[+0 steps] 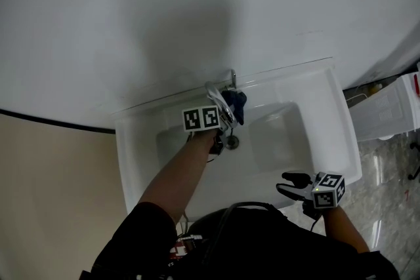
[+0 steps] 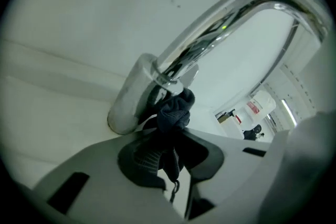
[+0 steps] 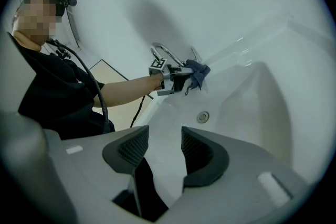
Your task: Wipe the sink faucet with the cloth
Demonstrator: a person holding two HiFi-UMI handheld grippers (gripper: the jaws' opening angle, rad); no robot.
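Observation:
A dark blue cloth [image 2: 176, 113] is bunched between the jaws of my left gripper [image 2: 169, 152], which is shut on it. The cloth presses against the base of the chrome faucet [image 2: 210, 34], whose spout arches up and to the right. In the head view the left gripper [image 1: 226, 116] holds the cloth [image 1: 235, 103] at the faucet [image 1: 231, 79] on the back rim of the white sink [image 1: 138, 141]. My right gripper [image 1: 293, 183] hovers open over the sink's front right rim, nothing between its jaws. The right gripper view shows its pads [image 3: 197, 149] apart and the cloth [image 3: 197, 72] far ahead.
The sink has a drain [image 1: 231, 141] in the left basin and a sloped washboard section [image 1: 279, 138] to the right. A white wall rises behind the sink. A white cabinet [image 1: 394, 108] stands on the tiled floor at the right. A black cable [image 3: 94, 86] hangs by the person's body.

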